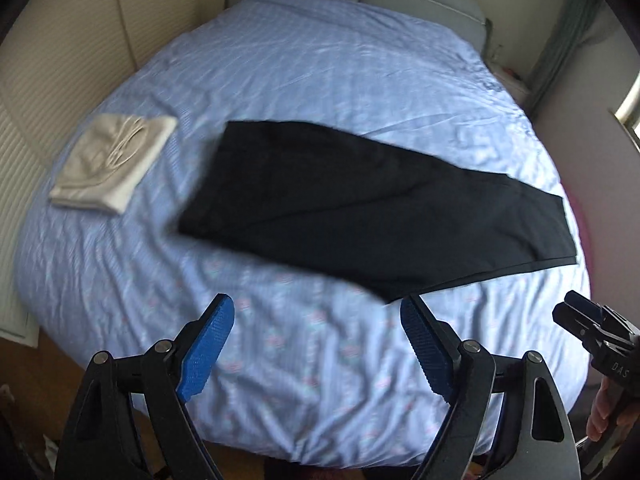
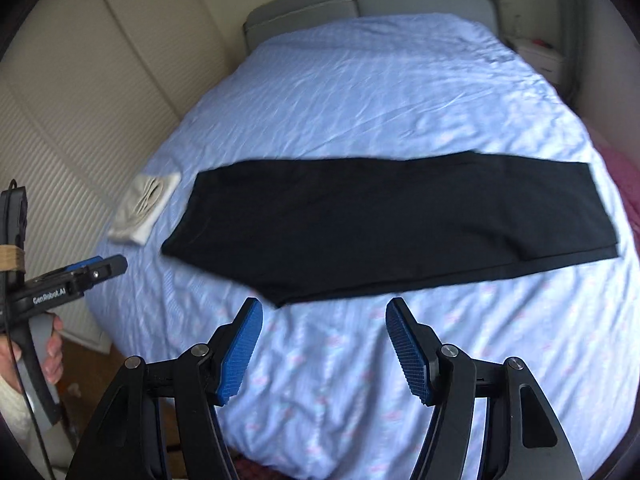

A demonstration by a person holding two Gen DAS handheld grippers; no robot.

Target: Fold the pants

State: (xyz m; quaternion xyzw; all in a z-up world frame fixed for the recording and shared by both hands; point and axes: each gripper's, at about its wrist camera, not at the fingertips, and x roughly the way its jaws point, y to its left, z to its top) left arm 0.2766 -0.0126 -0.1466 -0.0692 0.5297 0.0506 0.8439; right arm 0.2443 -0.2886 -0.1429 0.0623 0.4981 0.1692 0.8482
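Your pants (image 2: 384, 220) lie flat mid-bed (image 2: 380, 92), legs already stacked lengthwise; cross folds look left to do. Left tongs (image 1: 316, 340) and right tongs (image 2: 324, 344) both gape wide, empty, hovering at 6 o'clock. Folded white cloth (image 1: 112, 164) sits at 9 o'clock.

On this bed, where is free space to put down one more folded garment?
The widest bare sheet lies between the black pants and the grey headboard. A second patch lies between the pants and the bed's near edge, under both open grippers. The left side is tight, where the folded white garment lies beside the pants.
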